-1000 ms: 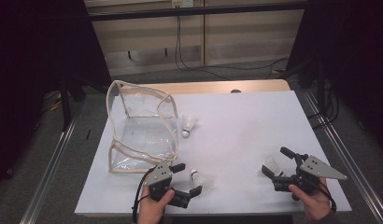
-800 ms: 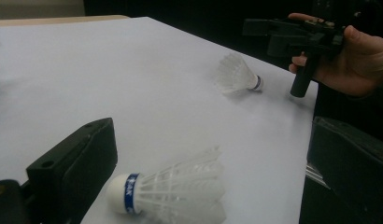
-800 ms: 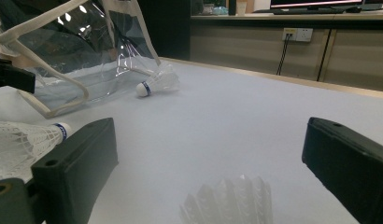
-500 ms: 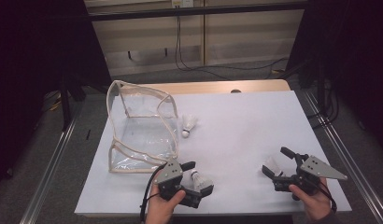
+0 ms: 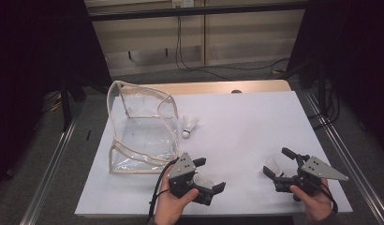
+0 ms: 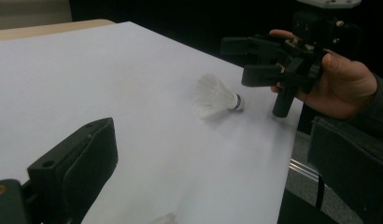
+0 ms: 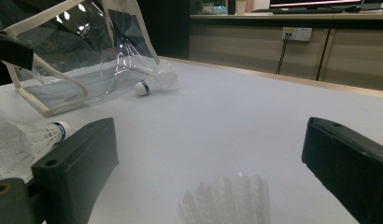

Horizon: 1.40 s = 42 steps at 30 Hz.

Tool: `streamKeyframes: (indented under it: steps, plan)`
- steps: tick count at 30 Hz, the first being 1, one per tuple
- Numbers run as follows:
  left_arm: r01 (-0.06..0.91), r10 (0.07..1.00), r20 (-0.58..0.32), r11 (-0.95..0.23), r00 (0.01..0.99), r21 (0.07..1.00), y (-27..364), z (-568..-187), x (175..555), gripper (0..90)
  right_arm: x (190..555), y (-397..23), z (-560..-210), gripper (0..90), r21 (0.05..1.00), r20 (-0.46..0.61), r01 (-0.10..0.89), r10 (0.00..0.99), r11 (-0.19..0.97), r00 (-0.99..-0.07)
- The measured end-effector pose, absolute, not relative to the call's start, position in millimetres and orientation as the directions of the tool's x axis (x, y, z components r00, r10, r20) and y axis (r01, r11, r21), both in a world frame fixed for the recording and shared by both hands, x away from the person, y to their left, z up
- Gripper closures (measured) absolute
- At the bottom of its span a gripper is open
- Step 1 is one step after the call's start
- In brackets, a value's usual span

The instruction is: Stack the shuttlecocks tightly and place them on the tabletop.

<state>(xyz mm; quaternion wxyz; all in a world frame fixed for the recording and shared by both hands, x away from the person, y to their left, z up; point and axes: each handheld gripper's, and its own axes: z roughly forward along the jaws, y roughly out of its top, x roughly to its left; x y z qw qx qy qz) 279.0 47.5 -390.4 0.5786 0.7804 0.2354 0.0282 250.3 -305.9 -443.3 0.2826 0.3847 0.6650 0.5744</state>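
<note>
Left gripper (image 5: 210,174): held low over the near edge of the table (image 5: 246,122), jaws spread wide, nothing pinched between them.
Near shuttlecock (image 5: 200,180): lies on its side on the table between the left gripper's jaws, just beside the tool; whether a jaw touches it I cannot tell. In the right gripper view (image 7: 26,136) its cork tip points right, toward the bag side of that view.
Right gripper (image 5: 279,163): near the table's right front corner, jaws spread, holding nothing.
Right shuttlecock (image 5: 273,165): lies on the table between the right gripper's jaws; in the left gripper view (image 6: 216,95) its cork points at that gripper (image 6: 255,58), close to it; contact unclear.
Far shuttlecock (image 5: 190,125): on its side farther back, just beside the bag, cork toward the person.
Bag (image 5: 141,126): clear plastic with pale trim, on the left half of the table, its open mouth toward the far shuttlecock.
Grippers: well apart from each other.
</note>
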Motion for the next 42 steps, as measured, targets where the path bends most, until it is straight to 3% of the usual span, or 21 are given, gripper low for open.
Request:
streamKeyframes:
  steps: [15, 42]
  plan:
    - [0.338, 0.435, -0.21, -0.241, 0.875, 0.91, 15, -369, 304, 2.0, 250, -307, -444, 3.0, 0.981, 0.06, 0.189, 0.837, 0.052, -0.544]
    - [0.378, 0.556, -0.186, -0.253, 0.81, 0.89, -4, -356, 360, 2.0, 251, -307, -444, 3.3, 0.981, 0.057, 0.184, 0.835, 0.054, -0.547]
